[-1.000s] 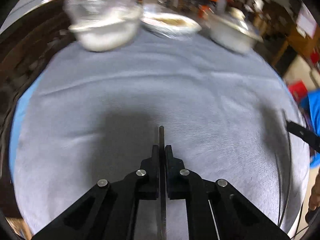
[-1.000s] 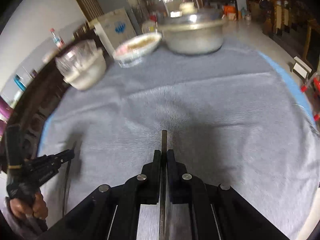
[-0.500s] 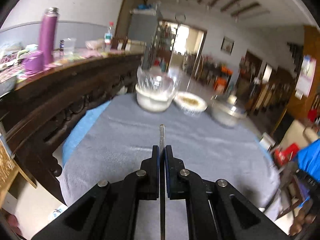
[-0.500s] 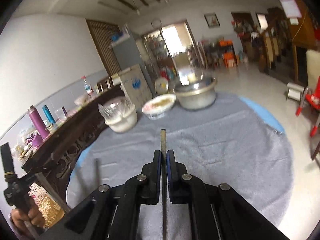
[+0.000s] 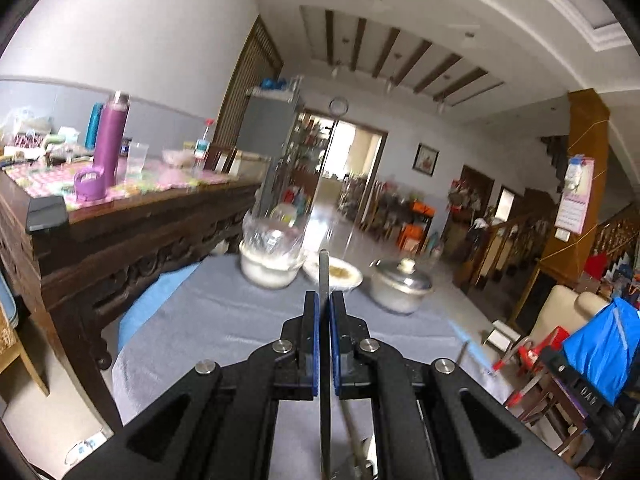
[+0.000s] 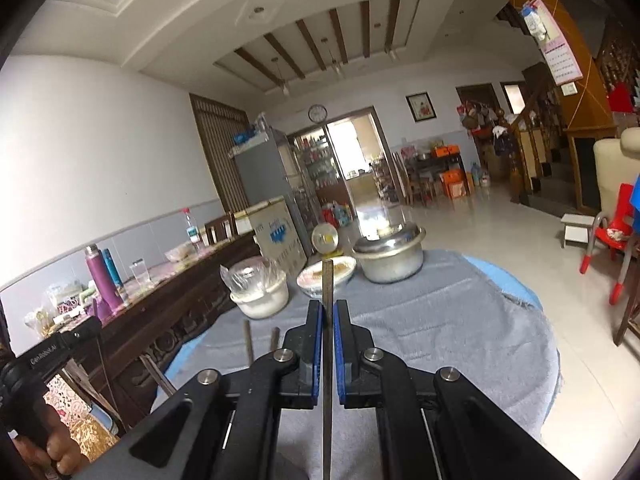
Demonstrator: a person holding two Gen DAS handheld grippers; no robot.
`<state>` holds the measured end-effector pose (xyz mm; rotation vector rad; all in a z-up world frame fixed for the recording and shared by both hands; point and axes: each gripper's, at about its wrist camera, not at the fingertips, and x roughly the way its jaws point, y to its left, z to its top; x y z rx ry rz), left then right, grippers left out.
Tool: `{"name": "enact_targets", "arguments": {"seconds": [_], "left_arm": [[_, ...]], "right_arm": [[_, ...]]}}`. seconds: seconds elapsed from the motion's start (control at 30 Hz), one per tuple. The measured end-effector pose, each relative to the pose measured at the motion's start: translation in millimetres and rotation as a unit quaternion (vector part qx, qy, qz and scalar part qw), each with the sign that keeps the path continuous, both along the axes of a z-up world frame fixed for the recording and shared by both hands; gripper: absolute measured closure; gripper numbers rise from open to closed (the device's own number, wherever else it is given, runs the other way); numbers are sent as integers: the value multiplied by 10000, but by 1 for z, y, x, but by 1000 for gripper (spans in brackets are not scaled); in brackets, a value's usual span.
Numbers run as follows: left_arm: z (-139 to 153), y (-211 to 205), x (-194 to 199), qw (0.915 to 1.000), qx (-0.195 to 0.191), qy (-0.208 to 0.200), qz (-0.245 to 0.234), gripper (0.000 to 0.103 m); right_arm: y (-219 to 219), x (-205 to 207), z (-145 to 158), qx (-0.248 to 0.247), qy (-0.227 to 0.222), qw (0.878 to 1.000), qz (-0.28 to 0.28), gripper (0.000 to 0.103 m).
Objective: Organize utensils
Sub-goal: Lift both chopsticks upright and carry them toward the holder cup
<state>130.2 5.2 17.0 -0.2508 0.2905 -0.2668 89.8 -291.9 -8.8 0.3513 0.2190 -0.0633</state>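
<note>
Grippers [image 5: 324, 316] [image 6: 328, 320] level above table [image 6: 460, 320]

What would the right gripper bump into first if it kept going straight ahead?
Probably the plate of food: the right gripper and the thin strip it holds line up with it, though depth is hard to judge.

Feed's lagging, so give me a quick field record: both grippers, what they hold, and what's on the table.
left gripper: jaws shut on a thin metal rod
right gripper: jaws shut on a thin rod
table cover: grey cloth
far end: plastic-covered white bowl, food dish, lidded metal pot
</note>
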Motion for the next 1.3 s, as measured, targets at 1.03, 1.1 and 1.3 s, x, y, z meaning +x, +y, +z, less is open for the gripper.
{"name": "enact_targets", "arguments": {"seconds": [1.03,1.1,1.3], "left_arm": [[28,-53,10,9943,31,-922,542,98],[20,-56,12,9936,103,-937,617,98],[-1,-61,17,9938,250,-762,770,98]], "right_arm": [[62,-38,46,-484,-1116,9922,285,97],[67,-34,40,-552,-1033,9926,334,97],[70,-25,25,-577,-771,9941,491,97]]}}
